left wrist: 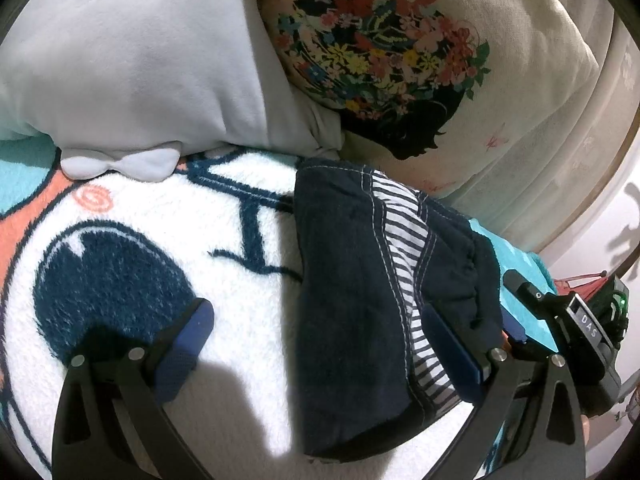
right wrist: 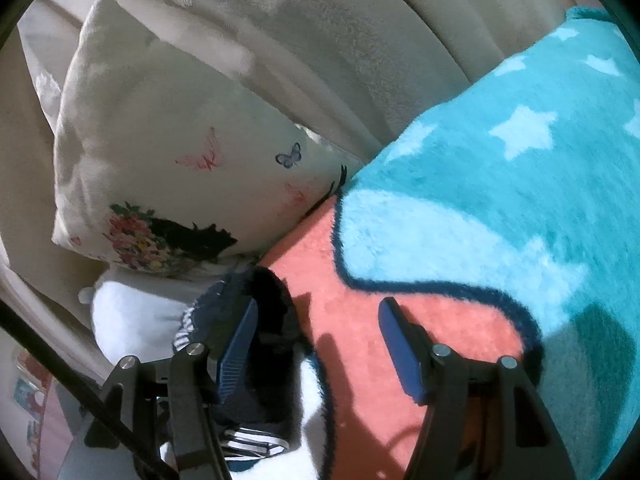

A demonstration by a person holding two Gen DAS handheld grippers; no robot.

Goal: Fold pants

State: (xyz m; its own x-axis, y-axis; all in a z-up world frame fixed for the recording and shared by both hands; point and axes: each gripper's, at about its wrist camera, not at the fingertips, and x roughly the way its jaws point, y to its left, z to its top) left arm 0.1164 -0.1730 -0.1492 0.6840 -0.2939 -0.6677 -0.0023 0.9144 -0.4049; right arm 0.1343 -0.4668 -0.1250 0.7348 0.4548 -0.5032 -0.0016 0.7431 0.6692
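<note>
Lying folded small on the fluffy blanket [left wrist: 160, 220], beside the flower pillow [left wrist: 380, 60]: the dark pants [left wrist: 352, 280]. Looking nearly finished. Standing wide apart, holding nothing: left claw [left wrist: 316, 332] and right claw [right wrist: 316, 320].

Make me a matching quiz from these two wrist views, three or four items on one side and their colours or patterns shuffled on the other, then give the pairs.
Things:
1. pants
2. plain cushion
3. printed cushion
4. blanket

Looks:
A. cream with flowers and butterflies
B. turquoise with pale stars
C. dark navy, striped lining
D. pale grey, no print

Pairs: 1-C, 2-D, 3-A, 4-B
</note>
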